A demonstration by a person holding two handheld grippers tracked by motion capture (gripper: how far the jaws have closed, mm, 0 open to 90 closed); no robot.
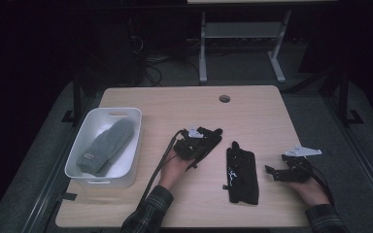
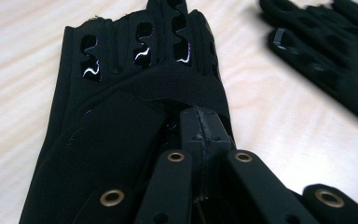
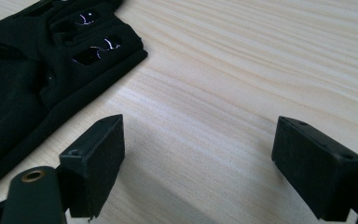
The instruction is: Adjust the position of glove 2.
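My left gripper [image 1: 200, 141] is near the table's middle, shut on the cuff of a black fingerless glove [image 1: 214, 133]. In the left gripper view that held glove [image 2: 121, 93] stretches forward from the shut jaws of the left gripper [image 2: 204, 126], its finger holes at the far end. A second black glove [image 1: 243, 174] lies flat on the table to the right, also seen as the second glove [image 2: 326, 51] in the left gripper view. Right of it my right gripper [image 1: 271, 172] stands open, with bare wood between the jaws of the right gripper [image 3: 198, 154]. That second glove [image 3: 28, 70] lies just beyond its left jaw.
A white bin [image 1: 126, 114] at the table's left holds a grey mitten [image 1: 107, 145]. The wooden table [image 1: 252, 111] has a round cable hole [image 1: 224, 98] near its far edge. A desk frame [image 1: 203, 48] stands on the floor beyond.
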